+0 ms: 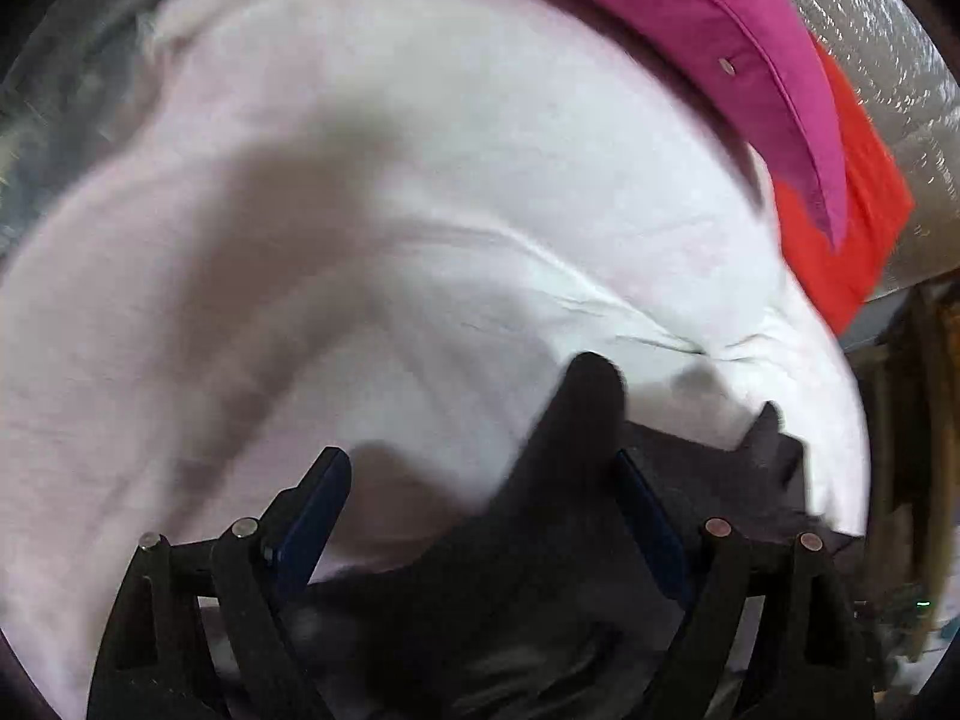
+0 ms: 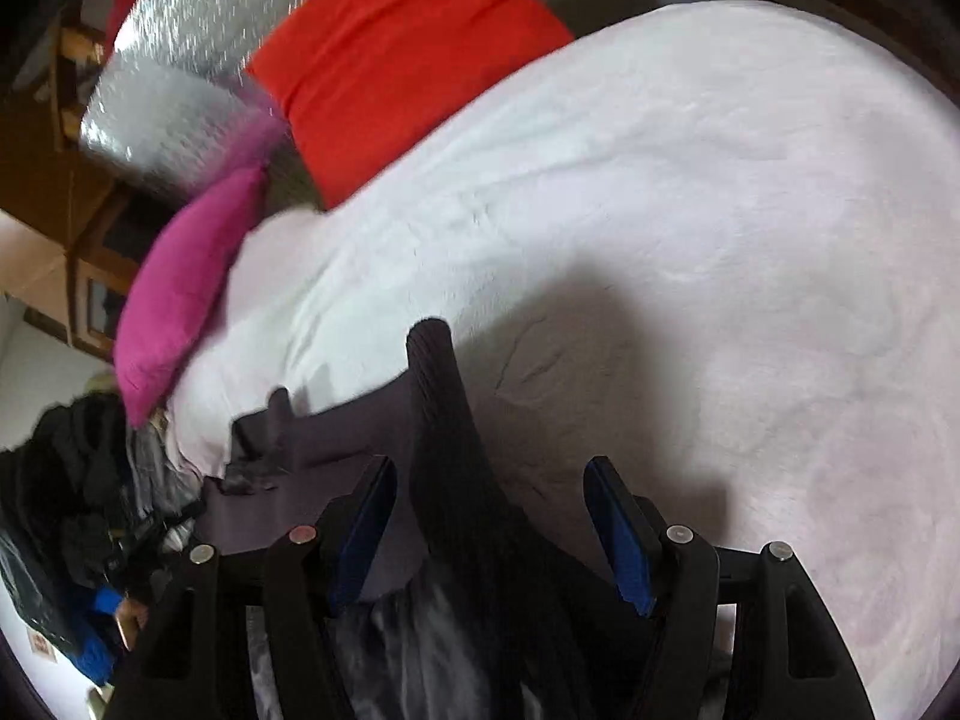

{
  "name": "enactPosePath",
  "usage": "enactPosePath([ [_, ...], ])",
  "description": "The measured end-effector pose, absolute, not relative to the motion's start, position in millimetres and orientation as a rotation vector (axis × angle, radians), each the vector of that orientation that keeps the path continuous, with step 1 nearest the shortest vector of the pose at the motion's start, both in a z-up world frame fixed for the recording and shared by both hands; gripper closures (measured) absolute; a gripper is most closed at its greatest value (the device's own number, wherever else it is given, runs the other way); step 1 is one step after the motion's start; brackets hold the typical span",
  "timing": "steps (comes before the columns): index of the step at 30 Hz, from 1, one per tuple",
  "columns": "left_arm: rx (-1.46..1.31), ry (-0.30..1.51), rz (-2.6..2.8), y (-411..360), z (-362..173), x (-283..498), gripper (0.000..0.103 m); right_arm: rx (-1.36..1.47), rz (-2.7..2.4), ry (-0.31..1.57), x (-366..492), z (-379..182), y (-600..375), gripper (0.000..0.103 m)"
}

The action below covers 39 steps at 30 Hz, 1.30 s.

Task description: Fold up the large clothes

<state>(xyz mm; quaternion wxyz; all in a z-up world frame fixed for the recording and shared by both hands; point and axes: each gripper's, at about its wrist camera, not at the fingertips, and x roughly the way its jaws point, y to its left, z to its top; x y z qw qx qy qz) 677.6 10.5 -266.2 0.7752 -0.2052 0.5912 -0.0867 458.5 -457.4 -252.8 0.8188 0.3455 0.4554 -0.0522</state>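
Two grippers, left gripper (image 1: 480, 510) and right gripper (image 2: 489, 525), each have dark garment (image 1: 576, 420) cloth bunched between spread jaws; whether pads pinch it I cannot tell. It drapes over the bed's (image 2: 750, 210) near edge, probably for spreading flat.

Left gripper (image 1: 486, 516), right gripper (image 2: 492, 525): both angled downward, fingers spread apart.
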Motion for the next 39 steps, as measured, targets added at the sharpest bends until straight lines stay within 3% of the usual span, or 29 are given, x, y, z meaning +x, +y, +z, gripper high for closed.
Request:
enactPosePath([
  [3,-0.443,1.251,-0.314,-5,-260,676,0.018,0.698,-0.086,0.967,466,-254,-451,0.038],
  [4,-0.406,1.248,-0.33,-12,-257,676,0.021,0.674,-0.077,0.953,468,-251,-448,0.063],
  [5,-0.362,1.245,-0.323,-16,-254,676,0.038,0.63,-0.08,0.953,470,-248,-443,0.074],
  [6,-0.311,1.24,-0.303,-18,-252,675,0.063,0.587,-0.099,0.951,473,-244,-440,0.077],
  [7,-0.314,1.243,-0.302,-15,-251,676,0.073,0.556,-0.102,0.939,473,-239,-435,0.082],
  [12,-0.358,1.093,-0.339,5,-219,672,0.094,0.461,-0.1,0.817,473,-203,-422,0.092],
  [17,-0.336,0.955,-0.269,22,-192,669,0.095,0.394,-0.125,0.772,492,-194,-414,0.093],
  [23,-0.254,1.15,-0.177,16,-265,672,0.094,0.417,-0.159,0.908,506,-247,-419,0.093],
  [26,-0.323,1.092,-0.181,27,-249,662,0.084,0.504,-0.133,0.895,495,-237,-428,0.091],
  [27,-0.347,1.084,-0.176,31,-242,661,0.067,0.511,-0.129,0.878,488,-228,-430,0.091],
  [30,-0.401,0.97,-0.125,54,-202,642,0.049,0.488,-0.138,0.81,455,-196,-428,0.091],
  [32,-0.4,0.903,-0.121,66,-175,619,0.042,0.464,-0.118,0.769,429,-176,-422,0.091],
  [35,-0.342,0.875,-0.171,57,-149,574,0.039,0.41,-0.071,0.742,379,-158,-404,0.09],
  [39,-0.25,0.889,-0.207,31,-155,505,0.034,0.401,-0.003,0.774,333,-162,-375,0.088],
])
